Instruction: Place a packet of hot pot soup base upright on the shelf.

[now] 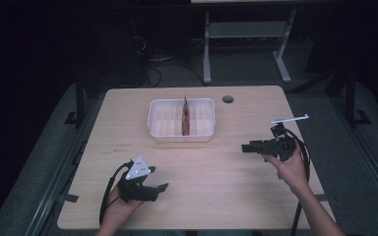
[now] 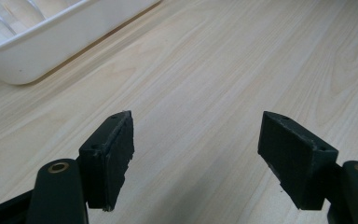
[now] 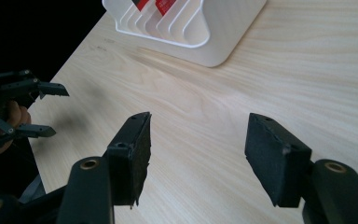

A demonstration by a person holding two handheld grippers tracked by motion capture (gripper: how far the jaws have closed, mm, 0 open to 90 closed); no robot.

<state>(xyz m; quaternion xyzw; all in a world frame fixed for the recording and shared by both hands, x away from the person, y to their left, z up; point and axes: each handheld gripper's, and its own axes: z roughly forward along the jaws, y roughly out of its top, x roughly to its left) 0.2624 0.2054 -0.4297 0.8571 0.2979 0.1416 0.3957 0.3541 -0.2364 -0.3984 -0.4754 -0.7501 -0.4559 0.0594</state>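
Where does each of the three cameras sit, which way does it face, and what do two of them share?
High view: above the person's side, facing forward and down on the table; both forearms, left gripper, right gripper.
Left gripper view: rides the left gripper, facing the white rack; open fingers.
Right gripper view: rides the right gripper, facing the rack and the other hand.
All share the rack.

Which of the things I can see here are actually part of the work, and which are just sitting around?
Part of the work:
- white plastic slotted tray on the pale wooden table
- flat red item standing upright in the tray's slots
- left hand-held gripper, open, holding nothing
- right hand-held gripper, open, holding nothing

Just lying about:
- round grommet hole in the tabletop
- grey metal stand behind the table
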